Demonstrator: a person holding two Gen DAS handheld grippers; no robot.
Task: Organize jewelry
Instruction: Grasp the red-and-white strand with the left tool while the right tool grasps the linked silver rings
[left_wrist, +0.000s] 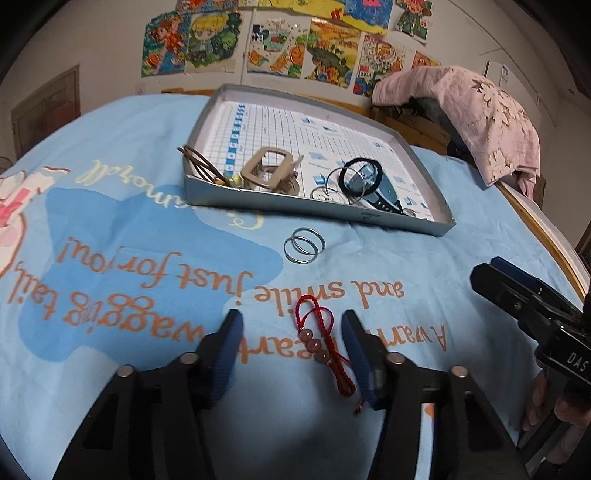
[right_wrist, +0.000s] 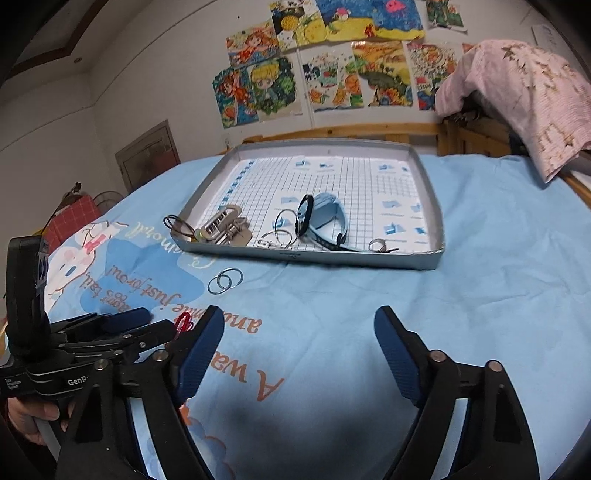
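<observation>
**Red bracelet between your left jaws, tray of jewelry ahead**

While your left gripper (left_wrist: 291, 332) hangs over the blue printed bedsheet (left_wrist: 424, 258), a red braided cord bracelet (left_wrist: 325, 347) with round pink beads lies on the cloth between its ribbed blue pads. The jaws stand apart; the right-hand pad looks close against the cord, but you cannot tell if it touches. At 12 o'clock from the bracelet, two thin, round, linked metal rings (left_wrist: 303, 245) lie flat on the sheet.

Beyond them sits a shallow grey tray (left_wrist: 280, 205) lined with gridded paper. It holds a beige rectangular hair claw (left_wrist: 269, 170), brown cord loops (left_wrist: 195, 160) at its 9 o'clock corner, a black elastic hair tie (left_wrist: 360, 175), thin wire hoops (left_wrist: 332, 192) and a pale blue watch (right_wrist: 327, 214).

Your right gripper (right_wrist: 299, 350) is open over bare sheet, with nothing between its pads.
</observation>
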